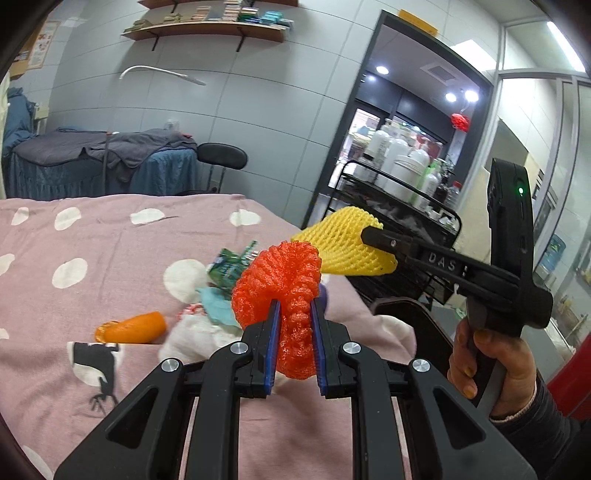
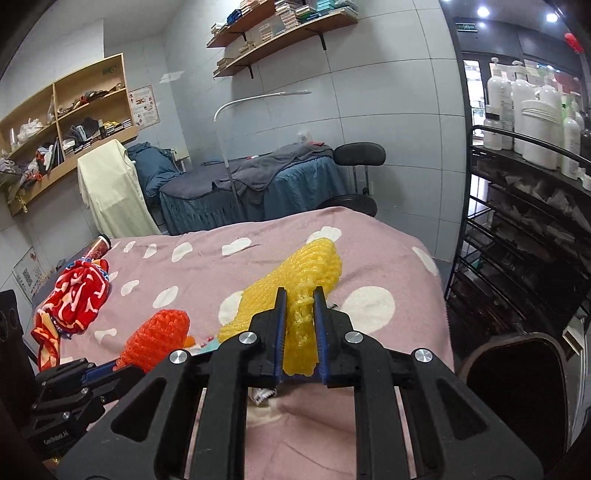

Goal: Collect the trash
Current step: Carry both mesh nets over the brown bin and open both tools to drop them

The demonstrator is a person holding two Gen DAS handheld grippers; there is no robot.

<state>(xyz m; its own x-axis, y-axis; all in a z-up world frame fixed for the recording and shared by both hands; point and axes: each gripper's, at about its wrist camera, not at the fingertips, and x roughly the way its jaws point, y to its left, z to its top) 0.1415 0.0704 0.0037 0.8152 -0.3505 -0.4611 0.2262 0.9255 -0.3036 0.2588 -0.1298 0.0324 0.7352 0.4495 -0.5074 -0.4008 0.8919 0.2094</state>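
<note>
L gripper (image 1: 294, 317) jaws clamp orange foam net (image 1: 280, 273), R gripper (image 2: 301, 301) yellow net (image 2: 310, 266); wrappers (image 1: 231, 267), tissue (image 1: 192, 336) left on bed (image 1: 92, 236).

A bed with pink dotted blanket (image 1: 110, 236) carries an orange wrapper (image 1: 133, 326); white tissue (image 1: 192, 338); a red cloth (image 2: 74, 299).

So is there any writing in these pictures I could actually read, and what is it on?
"DAS": raised letters on the arm of the right hand-held gripper, partly cut off.
Small white print on the left hand-held gripper: too blurred to read.
Wall posters, shelf boxes, pump bottles, green door sign: too small to read.
</note>
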